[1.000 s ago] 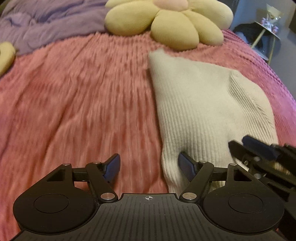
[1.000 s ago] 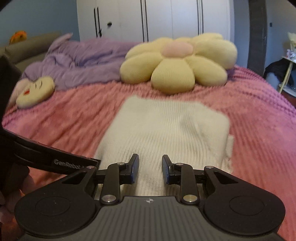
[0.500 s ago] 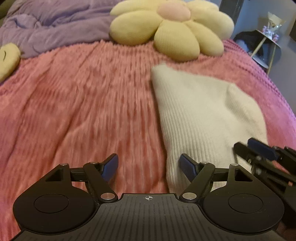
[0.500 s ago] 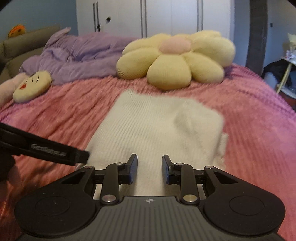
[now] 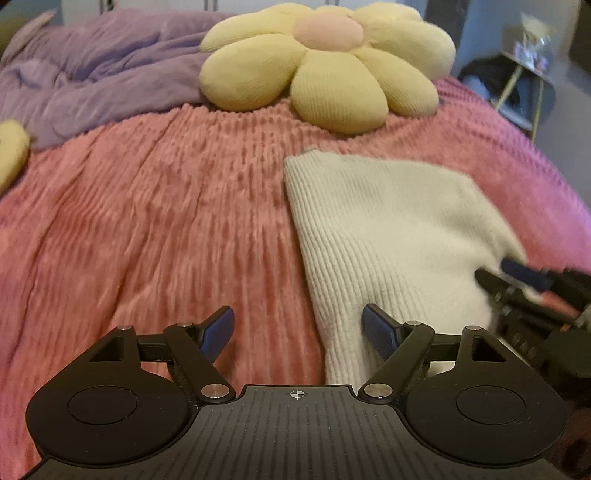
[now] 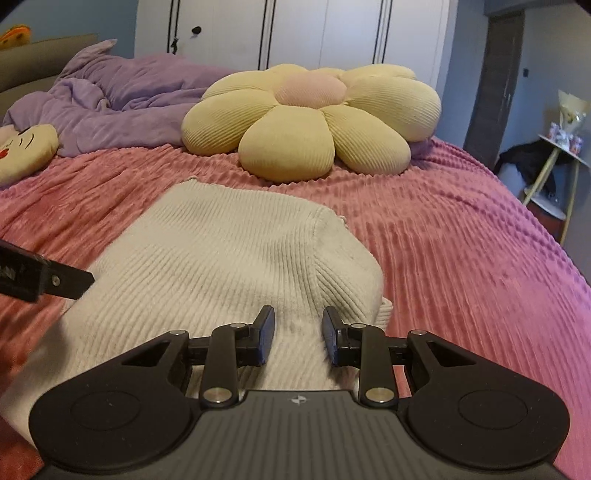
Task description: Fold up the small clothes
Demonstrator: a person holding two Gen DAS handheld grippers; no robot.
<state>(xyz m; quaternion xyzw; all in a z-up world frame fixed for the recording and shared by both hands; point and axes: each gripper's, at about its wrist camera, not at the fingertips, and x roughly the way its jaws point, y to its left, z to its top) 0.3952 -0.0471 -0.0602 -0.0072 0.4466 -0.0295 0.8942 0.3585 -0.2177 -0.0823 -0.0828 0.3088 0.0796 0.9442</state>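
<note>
A cream ribbed knit sweater lies folded flat on the pink bedspread. My left gripper hovers at the sweater's near left edge. Its jaws are opening: the right pad is over the knit, the left pad over the bedspread, and neither presses the cloth. In the right wrist view the sweater fills the middle. My right gripper hangs over its near right part, jaws narrowly apart with nothing pinched. The right gripper also shows at the sweater's right edge in the left wrist view. The left gripper's finger pokes in from the left.
A yellow flower-shaped cushion sits behind the sweater. A rumpled purple blanket and a small face pillow lie at the back left. A side table stands beyond the bed's right edge, white wardrobe doors behind.
Both views have drawn back a little from the sweater. The right gripper has shifted right toward the sweater's right corner. The left jaws have spread slightly.
</note>
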